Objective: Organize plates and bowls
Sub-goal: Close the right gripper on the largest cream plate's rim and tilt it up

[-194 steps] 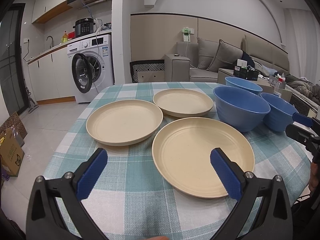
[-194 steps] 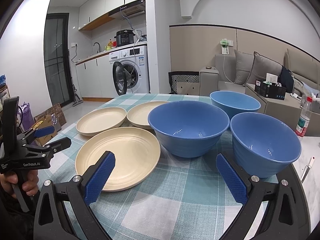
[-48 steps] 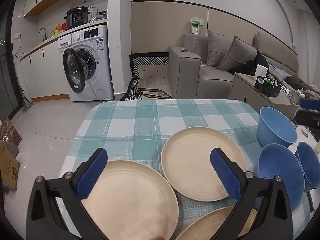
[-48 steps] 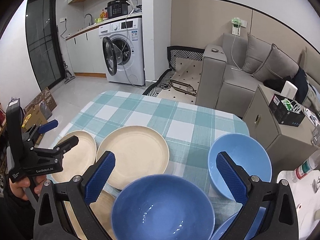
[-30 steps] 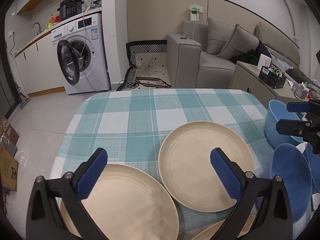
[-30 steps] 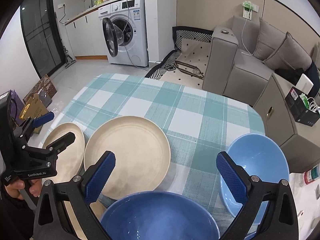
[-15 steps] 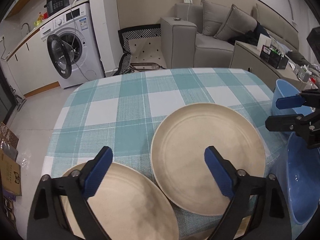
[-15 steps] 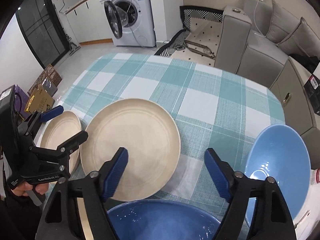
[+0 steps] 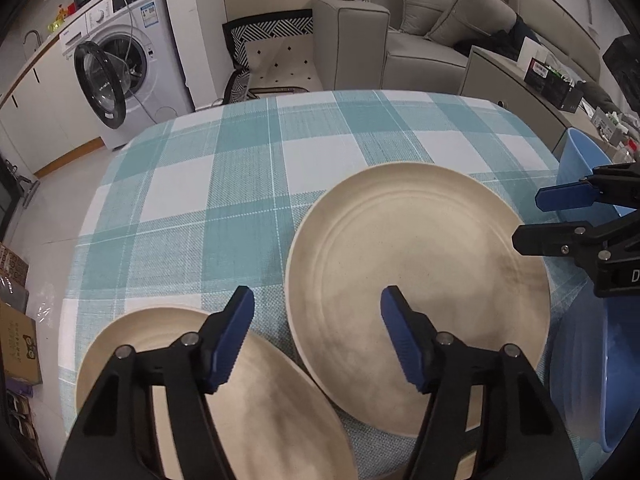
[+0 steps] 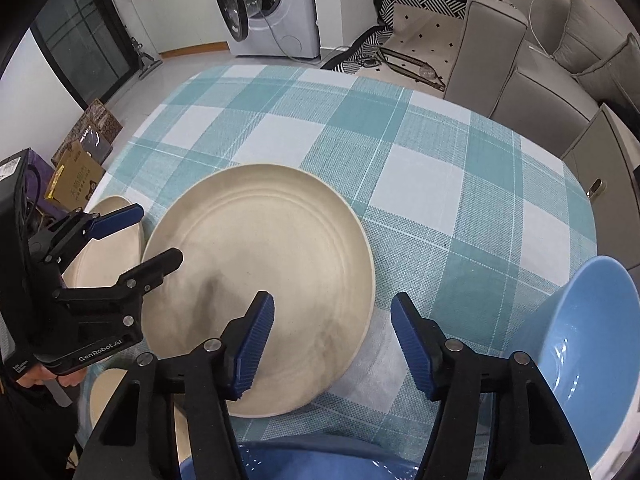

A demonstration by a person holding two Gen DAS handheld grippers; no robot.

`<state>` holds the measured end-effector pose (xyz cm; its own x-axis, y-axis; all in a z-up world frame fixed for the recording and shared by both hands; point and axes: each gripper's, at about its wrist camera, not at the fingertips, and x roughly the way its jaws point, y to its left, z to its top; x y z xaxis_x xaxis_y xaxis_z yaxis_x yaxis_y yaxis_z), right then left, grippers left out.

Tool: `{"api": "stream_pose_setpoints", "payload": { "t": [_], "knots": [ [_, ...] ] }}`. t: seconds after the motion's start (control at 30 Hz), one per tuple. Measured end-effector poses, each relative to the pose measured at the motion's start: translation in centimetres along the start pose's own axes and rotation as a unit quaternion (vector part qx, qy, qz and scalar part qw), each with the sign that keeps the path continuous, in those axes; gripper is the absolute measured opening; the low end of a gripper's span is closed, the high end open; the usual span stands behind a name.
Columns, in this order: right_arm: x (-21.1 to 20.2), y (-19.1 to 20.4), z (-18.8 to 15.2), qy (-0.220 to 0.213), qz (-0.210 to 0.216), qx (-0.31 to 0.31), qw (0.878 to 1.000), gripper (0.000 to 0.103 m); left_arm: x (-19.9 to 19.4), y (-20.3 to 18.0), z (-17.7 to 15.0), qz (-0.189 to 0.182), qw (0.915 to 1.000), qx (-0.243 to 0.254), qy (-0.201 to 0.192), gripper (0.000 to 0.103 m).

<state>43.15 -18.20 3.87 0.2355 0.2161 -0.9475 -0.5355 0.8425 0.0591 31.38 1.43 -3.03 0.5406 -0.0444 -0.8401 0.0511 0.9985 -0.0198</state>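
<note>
A cream plate (image 9: 416, 304) lies on the checked tablecloth, also in the right wrist view (image 10: 260, 276). My left gripper (image 9: 316, 332) is open above this plate's left rim, with a second cream plate (image 9: 224, 400) below its left finger. My right gripper (image 10: 332, 340) is open over the first plate's right rim; it also shows in the left wrist view (image 9: 560, 216). A blue bowl (image 10: 580, 360) stands at the right, another blue bowl (image 10: 304, 464) just below the right gripper. The left gripper (image 10: 132, 236) shows in the right wrist view over the plate's left edge.
The teal-and-white checked table (image 9: 248, 168) has bare cloth on its far half. Beyond it stand a washing machine (image 9: 124, 68) with its door open, a grey sofa (image 9: 404, 40) and a side cabinet (image 10: 600, 140). Cardboard boxes (image 10: 76, 168) lie on the floor at the left.
Both grippers have moved forward and down toward the far cream plate, and both have narrowed their jaws somewhat. The plates and bowls have not moved.
</note>
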Motion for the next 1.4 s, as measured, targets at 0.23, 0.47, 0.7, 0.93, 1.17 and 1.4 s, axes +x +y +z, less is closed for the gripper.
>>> {"api": "stream_pose_setpoints", "payload": {
  "t": [0.23,0.47,0.7,0.93,1.17,1.4],
  "knots": [
    [2.3,-0.5,0.1,0.038,-0.012,0.003,0.999,0.057,0.8,-0.7,-0.1,0.007,0.9997,0.017,0.015,0.062],
    [3.3,-1.0,-0.3,0.056,-0.004,0.000,0.998,0.042,1.3,-1.2,0.1,-0.007,0.9996,0.020,0.021,0.055],
    [3.3,-1.8,-0.4,0.048,-0.006,0.008,0.999,0.040,1.6,-1.6,0.6,-0.013,0.9996,0.018,0.015,0.054],
    [3.6,-2.2,-1.0,0.058,-0.013,0.006,0.998,0.035,1.9,-1.7,0.0,-0.019,0.9988,0.022,0.040,0.054],
    [3.2,-2.0,-1.1,0.050,-0.032,0.001,0.998,0.021,1.8,-2.0,-0.2,-0.012,0.9990,0.021,0.037,0.045],
    [2.4,-2.6,-1.0,0.035,-0.035,0.015,0.999,0.016,1.3,-1.6,0.2,-0.007,0.9996,0.012,0.025,0.041]
  ]
}}
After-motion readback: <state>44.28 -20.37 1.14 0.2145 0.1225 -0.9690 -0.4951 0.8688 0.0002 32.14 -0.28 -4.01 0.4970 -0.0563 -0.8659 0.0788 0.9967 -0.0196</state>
